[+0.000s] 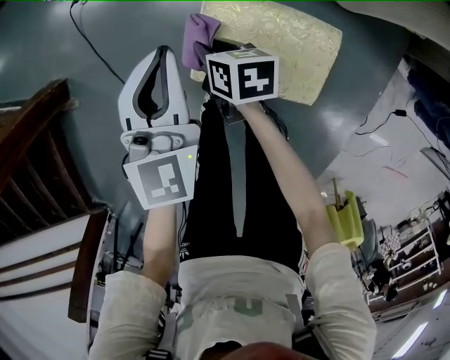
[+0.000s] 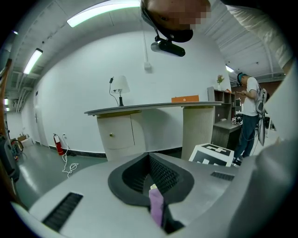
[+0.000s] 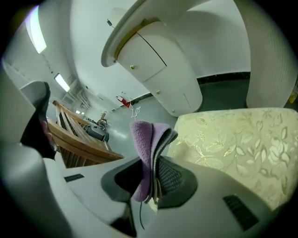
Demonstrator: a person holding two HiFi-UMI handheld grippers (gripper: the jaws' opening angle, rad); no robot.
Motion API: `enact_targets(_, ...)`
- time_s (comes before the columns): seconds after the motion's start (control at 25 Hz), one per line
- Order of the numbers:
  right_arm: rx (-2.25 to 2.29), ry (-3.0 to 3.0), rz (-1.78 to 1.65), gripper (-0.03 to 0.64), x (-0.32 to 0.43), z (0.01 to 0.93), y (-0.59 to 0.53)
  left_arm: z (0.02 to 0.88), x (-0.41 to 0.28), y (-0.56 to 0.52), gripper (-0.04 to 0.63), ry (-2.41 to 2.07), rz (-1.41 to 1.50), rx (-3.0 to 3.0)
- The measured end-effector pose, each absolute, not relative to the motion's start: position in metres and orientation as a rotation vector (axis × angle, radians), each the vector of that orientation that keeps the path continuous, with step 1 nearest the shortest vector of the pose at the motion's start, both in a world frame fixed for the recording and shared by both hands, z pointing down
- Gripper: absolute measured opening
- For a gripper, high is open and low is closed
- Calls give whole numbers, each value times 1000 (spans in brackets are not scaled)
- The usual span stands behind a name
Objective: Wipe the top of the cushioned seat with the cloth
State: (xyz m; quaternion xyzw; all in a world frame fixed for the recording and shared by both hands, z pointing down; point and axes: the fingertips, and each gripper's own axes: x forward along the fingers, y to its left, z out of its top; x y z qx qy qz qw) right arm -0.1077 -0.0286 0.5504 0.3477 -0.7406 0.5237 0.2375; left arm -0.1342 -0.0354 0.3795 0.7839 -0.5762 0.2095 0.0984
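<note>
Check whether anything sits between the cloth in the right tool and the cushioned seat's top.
Nothing visible does. The right tool is shut on the purple cloth, right at the edge of the cushioned seat. Nothing lies on the part of the patterned top that is in view.

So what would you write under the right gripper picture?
Right gripper shut on a purple cloth, by the cream cushioned seat.

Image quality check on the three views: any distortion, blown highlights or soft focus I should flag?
Head view: mild barrel bend at edges, seat cushion sharp, no glare on it. Left gripper view: heavy fisheye, dark corners, ceiling light strip blown out. Right gripper view: strongest warp, counter curls overhead; cloth pinched in the right tool slightly soft, cushion pattern crisp.
</note>
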Motion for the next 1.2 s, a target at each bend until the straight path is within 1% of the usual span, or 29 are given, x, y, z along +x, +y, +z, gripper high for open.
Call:
enact_targets(0.08,954,-1973,1459,89,-107,564,-23,386,-138,-30,5,-1691,643,2307)
enact_targets(0.28,959,-1917,1422,89,-102,583,-18,379,-135,-40,6,-1715,570,2309)
enact_targets(0.52,964,-1914,1414,89,-101,584,-20,381,-128,-52,5,-1685,566,2310)
enact_targets(0.76,959,-1921,1396,89,-102,581,-21,411,-130,-53,5,-1602,670,2160)
enact_targets(1.2,947,-1907,1391,89,-87,585,-19,411,-116,-56,5,-1591,664,2186)
